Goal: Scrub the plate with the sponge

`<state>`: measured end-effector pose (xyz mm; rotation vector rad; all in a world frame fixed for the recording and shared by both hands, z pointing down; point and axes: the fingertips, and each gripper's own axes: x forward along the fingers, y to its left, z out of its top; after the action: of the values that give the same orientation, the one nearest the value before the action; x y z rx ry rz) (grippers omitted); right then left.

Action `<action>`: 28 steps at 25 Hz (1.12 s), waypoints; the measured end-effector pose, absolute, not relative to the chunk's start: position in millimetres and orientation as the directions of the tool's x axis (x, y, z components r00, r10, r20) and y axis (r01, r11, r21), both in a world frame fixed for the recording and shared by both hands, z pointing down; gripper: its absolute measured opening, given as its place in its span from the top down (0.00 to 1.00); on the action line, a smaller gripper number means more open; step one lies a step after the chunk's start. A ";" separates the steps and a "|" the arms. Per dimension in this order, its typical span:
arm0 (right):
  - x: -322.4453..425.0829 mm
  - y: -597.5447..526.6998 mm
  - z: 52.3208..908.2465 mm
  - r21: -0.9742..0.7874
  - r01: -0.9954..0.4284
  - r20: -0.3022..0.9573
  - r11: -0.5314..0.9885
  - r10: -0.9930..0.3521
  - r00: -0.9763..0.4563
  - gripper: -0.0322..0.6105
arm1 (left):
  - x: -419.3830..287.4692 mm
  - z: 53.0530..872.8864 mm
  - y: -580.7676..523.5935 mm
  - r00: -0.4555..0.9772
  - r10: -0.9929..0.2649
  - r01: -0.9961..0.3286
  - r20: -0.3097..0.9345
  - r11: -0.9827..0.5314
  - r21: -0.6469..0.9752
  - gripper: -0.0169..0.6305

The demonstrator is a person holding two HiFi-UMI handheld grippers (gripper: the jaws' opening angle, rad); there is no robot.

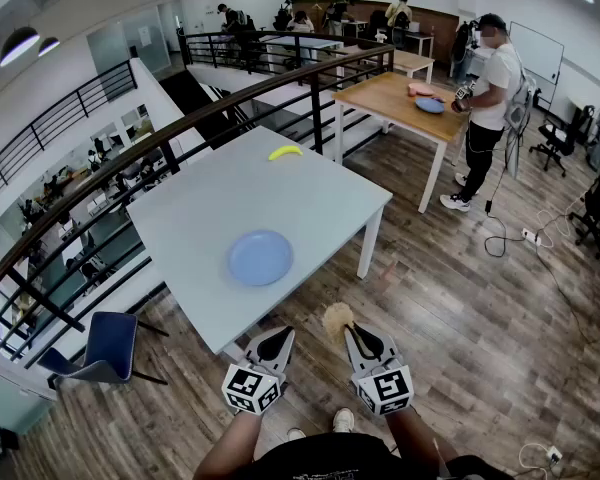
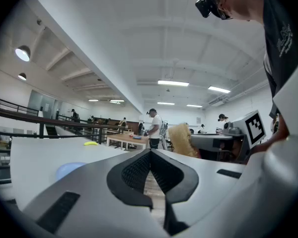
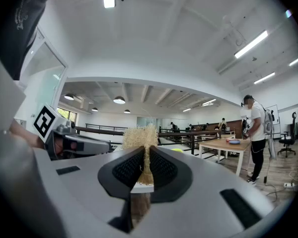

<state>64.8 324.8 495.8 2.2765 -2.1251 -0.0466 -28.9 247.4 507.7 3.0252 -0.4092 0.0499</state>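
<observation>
While both grippers hung just short of the near edge of the white table (image 1: 310,193), we entered the following.

- Sponge (image 3: 139,139): tan and fibrous, gripped between the jaws of the right gripper (image 1: 348,330). It was off the table's near edge and not touching the table. Its long axis appeared to run along the jaws, with the frayed end past the tips and aimed toward the table.
- Left gripper (image 1: 283,334): jaws pressed together on nothing, also off that near edge.
- Blue plate (image 1: 260,257): flat and face up on the table, toward its near edge. It was round, so it had no long axis.
- Banana (image 1: 285,152): toward the table's far edge.

Handling note, our judgement: we needed to carry the sponge in over the near edge and lower its frayed end flat onto the plate. We would scrub in small circles with light pressure, lest the unheld plate slide on the table.
</observation>
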 end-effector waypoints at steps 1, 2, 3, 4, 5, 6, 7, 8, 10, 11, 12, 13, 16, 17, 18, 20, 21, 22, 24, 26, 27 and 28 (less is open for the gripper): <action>54.8 329.2 493.5 0.042 -0.997 -0.007 -0.063 -0.998 0.063 0.89 | -39.4 511.4 249.1 0.959 -0.279 -0.284 0.054 -0.954 0.097 0.95; 45.0 333.1 491.3 0.043 -0.997 -0.009 -0.058 -0.998 0.058 0.89 | -50.0 514.5 250.7 0.954 -0.294 -0.299 0.063 -0.948 0.110 0.95; 35.7 336.2 489.5 0.042 -0.998 -0.011 -0.055 -0.998 0.054 0.89 | -60.6 516.7 251.9 0.950 -0.305 -0.312 0.070 -0.942 0.121 0.95; 27.1 338.4 488.0 0.040 -0.998 -0.013 -0.053 -0.999 0.052 0.89 | -70.8 517.8 252.6 0.946 -0.315 -0.322 0.074 -0.938 0.130 0.95; 19.5 339.9 486.7 0.037 -0.998 -0.014 -0.053 -0.999 0.052 0.89 | -80.3 517.9 252.8 0.944 -0.322 -0.329 0.076 -0.935 0.134 0.95; 12.8 340.9 485.6 0.034 -0.998 -0.016 -0.055 -0.998 0.055 0.89 | -89.0 517.4 252.7 0.942 -0.328 -0.336 0.076 -0.932 0.135 0.95; 6.9 341.7 484.8 0.029 -0.998 -0.016 -0.058 -0.998 0.058 0.89 | -97.1 516.5 252.2 0.939 -0.335 -0.342 0.075 -0.930 0.133 0.95; 1.5 342.1 484.6 0.024 -0.998 -0.015 -0.061 -0.998 0.061 0.89 | -104.8 515.6 251.3 0.937 -0.342 -0.349 0.072 -0.928 0.131 0.95; -9.9 341.3 485.9 0.019 -0.998 -0.013 -0.064 -0.998 0.064 0.89 | -119.6 514.9 248.9 0.933 -0.354 -0.360 0.067 -0.924 0.131 0.95; -16.0 340.3 486.6 0.018 -0.998 -0.013 -0.064 -0.998 0.063 0.89 | -126.6 514.9 248.0 0.932 -0.358 -0.363 0.064 -0.922 0.131 0.95; -22.1 339.3 486.6 0.017 -0.998 -0.014 -0.063 -0.998 0.062 0.89 | -133.1 514.4 247.5 0.931 -0.360 -0.365 0.063 -0.922 0.132 0.95; -28.0 338.2 485.9 0.014 -0.998 -0.017 -0.061 -0.998 0.061 0.89 | -138.9 513.6 247.4 0.931 -0.361 -0.366 0.061 -0.921 0.132 0.95; -42.4 334.7 483.1 -0.021 -0.998 -0.040 -0.057 -0.998 0.057 0.89 | -153.2 512.3 246.6 0.932 -0.358 -0.363 0.059 -0.922 0.134 0.95; -46.5 333.2 482.9 -0.034 -0.998 -0.047 -0.056 -0.997 0.058 0.89 | -157.4 512.8 245.7 0.932 -0.357 -0.362 0.060 -0.922 0.135 0.95; -50.7 331.7 482.7 -0.044 -0.997 -0.050 -0.056 -0.997 0.058 0.89 | -161.6 513.6 244.5 0.933 -0.356 -0.361 0.061 -0.923 0.137 0.95; -57.8 329.3 481.8 -0.054 -0.997 -0.054 -0.057 -0.997 0.060 0.89 | -168.6 515.6 241.7 0.933 -0.355 -0.360 0.063 -0.922 0.139 0.95; -59.7 328.7 481.4 -0.057 -0.997 -0.053 -0.057 -0.997 0.060 0.89 | -170.5 516.8 240.6 0.932 -0.356 -0.361 0.063 -0.922 0.142 0.95; -60.7 328.5 481.7 -0.060 -0.997 -0.050 -0.057 -0.997 0.060 0.89 | -171.4 518.3 239.7 0.932 -0.358 -0.364 0.063 -0.920 0.146 0.95; -60.6 328.9 483.4 -0.060 -0.996 -0.043 -0.060 -0.997 0.062 0.89 | -171.7 521.6 238.8 0.930 -0.362 -0.368 0.064 -0.917 0.156 0.95; -56.7 329.3 484.3 -0.055 -0.996 -0.045 -0.067 -0.997 0.070 0.89 | -168.6 525.2 238.0 0.931 -0.360 -0.366 0.063 -0.916 0.164 0.95; -53.1 328.5 484.2 -0.051 -0.996 -0.049 -0.072 -0.996 0.075 0.89 | -166.0 526.8 236.7 0.931 -0.360 -0.365 0.063 -0.916 0.167 0.95; -48.9 326.9 484.1 -0.049 -0.996 -0.052 -0.077 -0.995 0.079 0.89 | -163.0 527.9 234.7 0.931 -0.360 -0.365 0.063 -0.916 0.168 0.95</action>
<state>-48.9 326.9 484.1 2.3589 -2.1812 -0.0084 -163.0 234.7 527.9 2.9119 -0.5515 0.0458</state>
